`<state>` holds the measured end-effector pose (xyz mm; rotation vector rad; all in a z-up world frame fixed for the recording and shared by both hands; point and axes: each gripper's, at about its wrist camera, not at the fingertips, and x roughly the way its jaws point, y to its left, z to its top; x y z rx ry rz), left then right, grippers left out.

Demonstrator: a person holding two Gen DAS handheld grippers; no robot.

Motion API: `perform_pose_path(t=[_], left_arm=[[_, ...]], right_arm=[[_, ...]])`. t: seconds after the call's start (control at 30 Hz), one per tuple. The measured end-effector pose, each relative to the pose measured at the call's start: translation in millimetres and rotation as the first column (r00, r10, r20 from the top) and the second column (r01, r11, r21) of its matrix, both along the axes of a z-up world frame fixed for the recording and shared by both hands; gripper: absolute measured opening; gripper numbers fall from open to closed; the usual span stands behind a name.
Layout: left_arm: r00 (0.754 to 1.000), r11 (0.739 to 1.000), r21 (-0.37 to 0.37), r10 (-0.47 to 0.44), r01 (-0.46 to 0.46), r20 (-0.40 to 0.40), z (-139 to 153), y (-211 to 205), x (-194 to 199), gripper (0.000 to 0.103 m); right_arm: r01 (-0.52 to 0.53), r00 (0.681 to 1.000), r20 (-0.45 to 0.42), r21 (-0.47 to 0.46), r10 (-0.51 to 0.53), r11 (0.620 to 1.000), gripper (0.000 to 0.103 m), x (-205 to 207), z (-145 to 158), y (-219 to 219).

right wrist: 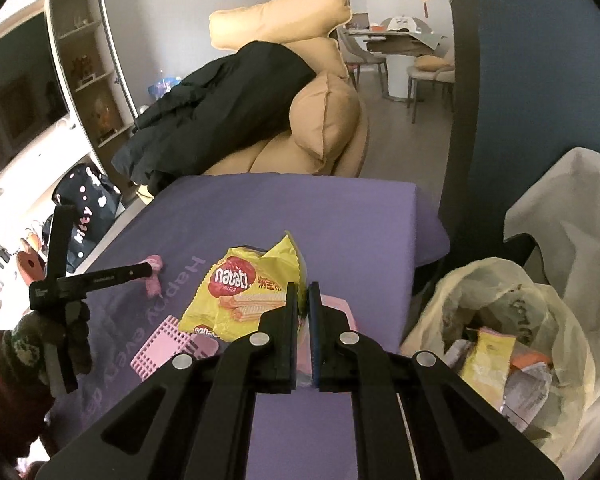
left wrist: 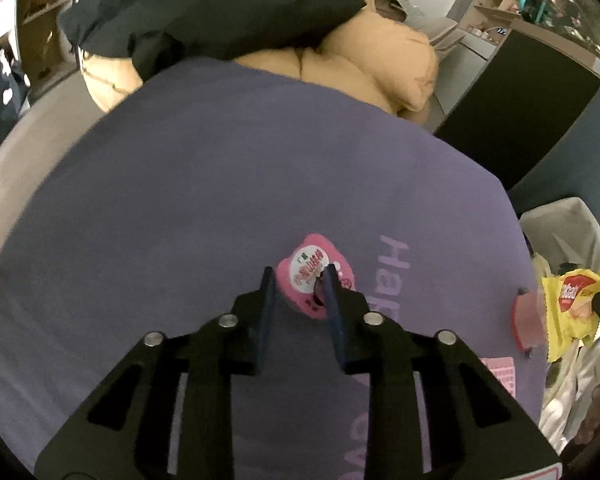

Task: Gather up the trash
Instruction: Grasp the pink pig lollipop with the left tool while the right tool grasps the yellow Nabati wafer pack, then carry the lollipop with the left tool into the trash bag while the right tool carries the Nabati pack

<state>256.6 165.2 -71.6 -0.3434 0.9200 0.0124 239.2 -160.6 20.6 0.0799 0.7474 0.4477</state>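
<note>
A purple cloth (left wrist: pixel 220 200) covers the table, and most of it lies bare ahead of the left gripper (left wrist: pixel 299 280), out to the far edge where a tan sofa (left wrist: pixel 380 72) with a black coat (left wrist: pixel 204 8) draped over it stands just behind. The left gripper's jaws straddle a small pink packet (left wrist: pixel 314 276) lying flat on the cloth; the pads sit at its two sides, but whether they press it cannot be told. The right gripper (right wrist: pixel 302 294) is clenched on the corner of a yellow wafer wrapper (right wrist: pixel 244 296), which hangs out ahead of the fingers above the cloth (right wrist: pixel 340 216). The cloth's right edge drops off close beside this gripper, and just past it sits a pale bin bag (right wrist: pixel 480 304) with its mouth open and wrappers inside, a white cover (right wrist: pixel 572 208) behind it. The right wrist view alone shows the bag's contents, the left gripper (right wrist: pixel 150 270) from the side in a gloved hand (right wrist: pixel 52 340), and the dining area beyond the sofa (right wrist: pixel 320 120). The left wrist view alone shows the pink packet's printed top; there the yellow wafer wrapper (left wrist: pixel 572 304) appears at the right edge, over the table's rim, near a red object (left wrist: pixel 526 320) that is too blurred to identify
</note>
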Motion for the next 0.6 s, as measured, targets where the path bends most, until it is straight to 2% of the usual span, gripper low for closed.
perform_pose_path(t=[0.13,0.33,0.47,0.6], left_arm=[[0.997,0.998,0.036,-0.044,0.041,0.068,23,-16,-12,0.015],[0.978,0.995,0.053,-0.098,0.089,0.184,70,-41,-37,0.014],[0.959,0.992,0.062,-0.121,0.109,0.256,104,-59,-53,0.014],[0.925,0.985,0.081,-0.170,0.151,0.339,145,-86,-73,0.014]], right_arm=[[0.016,0.999,0.039,0.030,-0.017,0.999,0.007,-15,13,-19],[0.031,0.993,0.109,0.061,-0.038,0.998,0.007,-39,37,-39],[0.048,0.984,0.170,0.047,-0.056,0.998,0.007,-60,53,-53],[0.087,0.971,0.220,0.041,-0.094,0.995,0.007,-79,67,-74]])
